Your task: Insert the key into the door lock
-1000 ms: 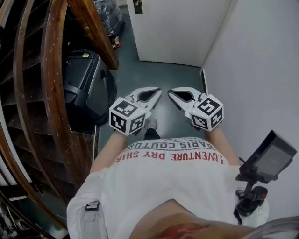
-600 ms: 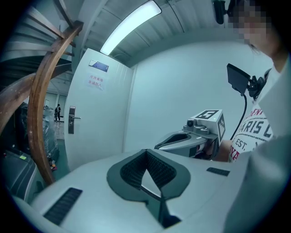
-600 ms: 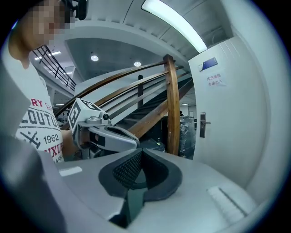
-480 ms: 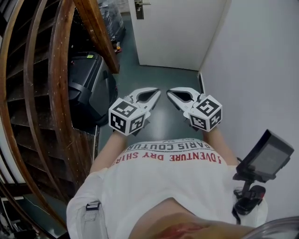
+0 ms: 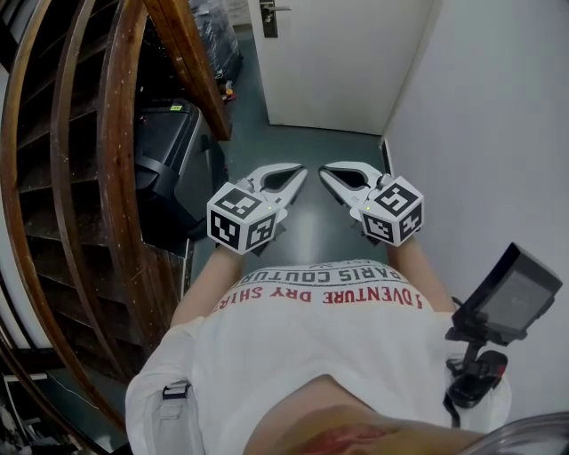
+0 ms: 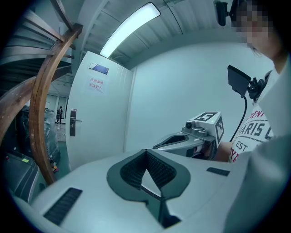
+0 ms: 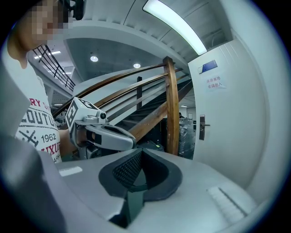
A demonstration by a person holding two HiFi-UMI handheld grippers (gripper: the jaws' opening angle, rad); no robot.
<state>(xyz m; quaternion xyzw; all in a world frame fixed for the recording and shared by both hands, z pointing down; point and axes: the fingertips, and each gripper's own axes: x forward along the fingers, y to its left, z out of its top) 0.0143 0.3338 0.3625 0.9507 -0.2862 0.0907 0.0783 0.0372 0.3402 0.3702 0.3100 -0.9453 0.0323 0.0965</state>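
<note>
A white door stands shut at the far end of the narrow hall. Its metal handle and lock plate sit at the door's left edge. I hold both grippers side by side at waist height, pointing toward the door and well short of it. My left gripper is shut, with nothing between its jaws. My right gripper is shut too, with bare pads. The left gripper view shows the handle far ahead, and the right gripper view shows the handle. No key shows in any view.
A curved wooden staircase runs along the left. A black machine stands under it, beside the grey floor. A white wall closes the right side. A small screen on a mount hangs at my right hip.
I have come a little nearer to the door, and its handle now shows at the top of the head view. Both grippers stayed shut, side by side.
</note>
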